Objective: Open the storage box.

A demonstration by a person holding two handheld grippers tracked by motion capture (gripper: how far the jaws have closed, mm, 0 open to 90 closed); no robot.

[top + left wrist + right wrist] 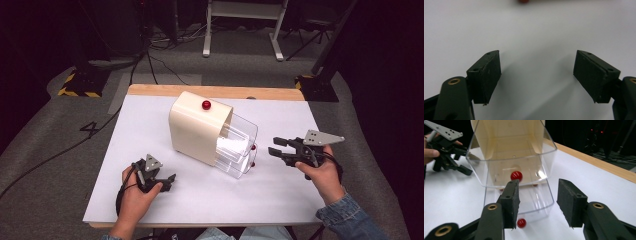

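left gripper: we see it resting on the white table, jaws wide apart, nothing between the matte black pads.
cabinet: cream shell, rounded corners, red knob on top; its far side is hidden from us.
drawers: two clear plastic trays pulled out toward the right; the upper one hides part of the lower.
drawer knobs: glossy red balls, upper, lower.
right gripper: we read it partly open, empty, just short of the drawers.

A lab: dark curtains; floor cables; hazard-taped stand bases.
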